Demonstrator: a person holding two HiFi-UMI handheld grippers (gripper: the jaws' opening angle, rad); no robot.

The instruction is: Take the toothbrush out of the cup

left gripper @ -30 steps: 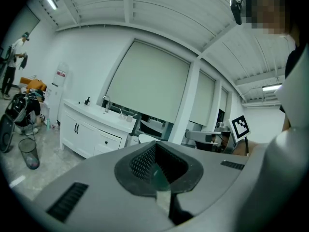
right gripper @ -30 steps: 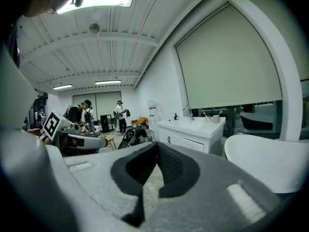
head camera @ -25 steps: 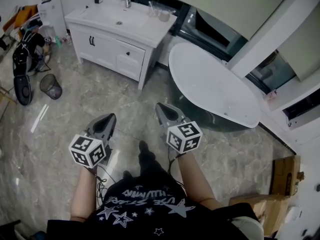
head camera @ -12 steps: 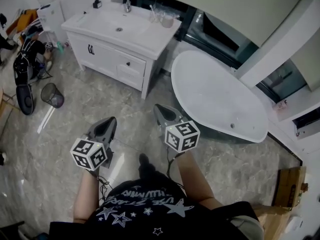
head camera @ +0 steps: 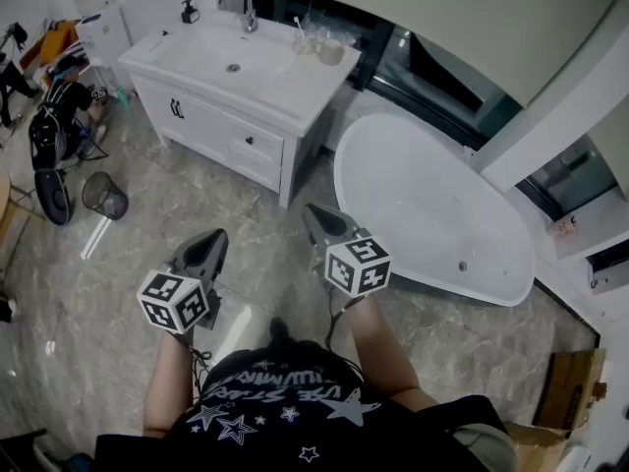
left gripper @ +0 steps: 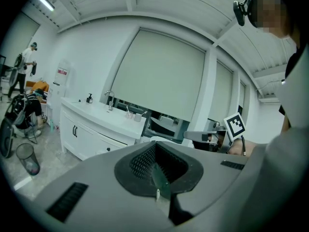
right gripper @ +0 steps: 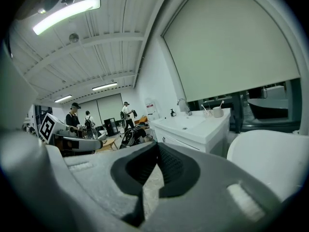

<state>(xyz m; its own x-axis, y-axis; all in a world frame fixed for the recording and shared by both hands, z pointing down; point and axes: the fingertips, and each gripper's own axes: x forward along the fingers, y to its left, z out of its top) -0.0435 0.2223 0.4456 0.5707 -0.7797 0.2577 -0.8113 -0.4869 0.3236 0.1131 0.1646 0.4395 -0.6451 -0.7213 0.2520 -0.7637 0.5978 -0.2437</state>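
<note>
Both closed and empty, the left gripper (head camera: 214,236) and right gripper (head camera: 314,212) hang well short of the vanity (head camera: 265,82), so this looks like approach; next, reach the cup (right gripper: 217,112) at the vanity's far corner, open and pinch the toothbrush (right gripper: 221,103) standing inside.

We're seeing a glossy grey marbled tile floor (head camera: 88,283) that throws reflections, a smooth white-painted vanity (head camera: 285,77) with a shiny chrome metal tap (head camera: 244,3), a slick white oval bathtub (head camera: 423,200), a black wire-mesh bin (head camera: 102,193), and matt grey plastic on the left gripper (head camera: 211,239) and right gripper (head camera: 316,214), with ribbed black pads (left gripper: 142,161).
</note>
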